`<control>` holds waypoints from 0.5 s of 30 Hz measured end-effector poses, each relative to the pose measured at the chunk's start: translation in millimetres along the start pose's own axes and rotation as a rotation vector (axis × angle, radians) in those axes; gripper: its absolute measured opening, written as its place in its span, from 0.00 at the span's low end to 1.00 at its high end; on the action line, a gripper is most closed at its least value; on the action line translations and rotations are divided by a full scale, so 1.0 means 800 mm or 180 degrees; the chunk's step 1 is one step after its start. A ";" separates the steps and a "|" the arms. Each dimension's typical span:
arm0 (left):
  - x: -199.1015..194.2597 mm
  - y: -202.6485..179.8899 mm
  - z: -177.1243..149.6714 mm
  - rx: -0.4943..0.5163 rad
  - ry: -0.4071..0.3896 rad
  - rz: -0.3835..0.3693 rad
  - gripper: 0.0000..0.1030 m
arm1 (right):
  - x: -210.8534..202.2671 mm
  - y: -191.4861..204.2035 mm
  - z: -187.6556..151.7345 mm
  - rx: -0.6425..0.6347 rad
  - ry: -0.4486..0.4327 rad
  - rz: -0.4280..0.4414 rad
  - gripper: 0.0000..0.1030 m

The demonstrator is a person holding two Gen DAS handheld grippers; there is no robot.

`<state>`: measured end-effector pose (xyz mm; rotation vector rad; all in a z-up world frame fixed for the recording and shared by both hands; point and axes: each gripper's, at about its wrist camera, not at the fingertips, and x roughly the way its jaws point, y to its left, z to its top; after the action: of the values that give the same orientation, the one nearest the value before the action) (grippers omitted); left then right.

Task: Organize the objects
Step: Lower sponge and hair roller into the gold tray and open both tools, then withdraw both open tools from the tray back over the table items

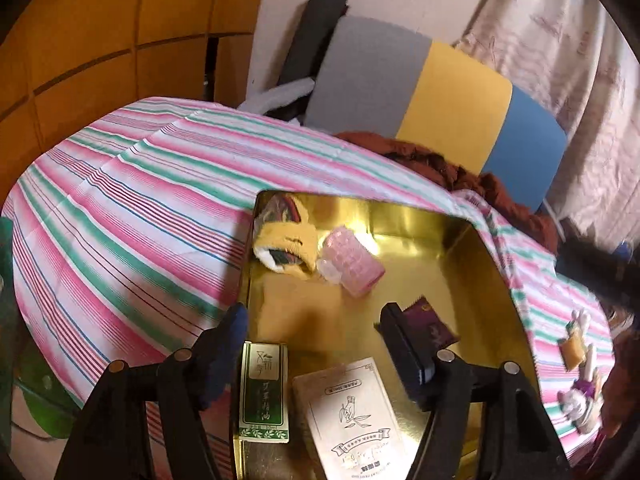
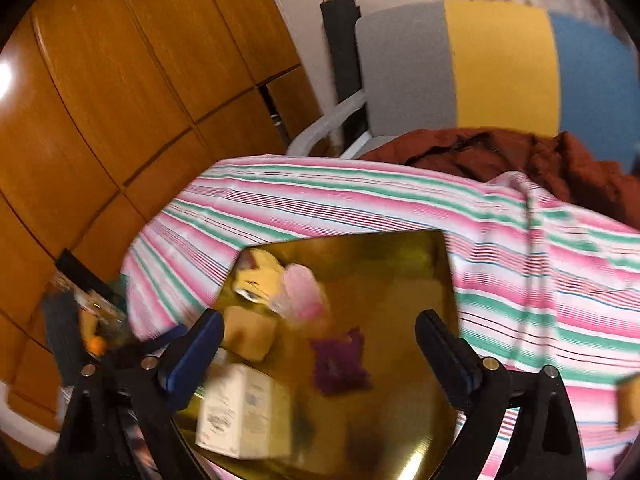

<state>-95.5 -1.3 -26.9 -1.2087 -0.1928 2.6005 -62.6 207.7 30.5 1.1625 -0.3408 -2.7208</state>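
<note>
Left gripper [image 1: 316, 334]: being held spread and empty above the gold tin [image 1: 460, 248], apparently so another item can be dropped in.
Right gripper [image 2: 320, 344]: being kept wide apart, nothing grasped, over the same tin.
Tin contents: yellow sock [image 1: 286, 240], pink roller [image 1: 352, 264], purple sachet [image 1: 430, 322], green box [image 1: 264, 392] and white box [image 1: 352, 416] are being gathered there.
Outside: rabbit toy [image 1: 580, 380] is lying on the striped cloth [image 1: 132, 200], probably awaiting collection.

The right gripper [image 2: 320, 344] hangs spread wide over a gold tin [image 2: 400, 280]. Inside lie a white box [image 2: 240, 412] and purple packet [image 2: 340, 360].
</note>
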 end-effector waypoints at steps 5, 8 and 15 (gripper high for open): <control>-0.013 -0.010 0.001 0.0028 -0.0102 -0.0101 0.67 | -0.039 0.005 -0.033 -0.0269 -0.0400 -0.0612 1.00; -0.021 -0.022 0.001 0.0094 -0.0158 -0.0164 0.67 | -0.052 0.000 -0.047 -0.0285 -0.0555 -0.0860 1.00; -0.028 -0.060 -0.006 0.0329 -0.0119 -0.0345 0.60 | -0.082 -0.059 -0.082 0.0281 -0.0515 -0.0718 1.00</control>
<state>-68.8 38.1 -2.4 -1.0844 -0.1257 2.5080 26.7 259.1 18.8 1.0630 -0.3753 -3.0350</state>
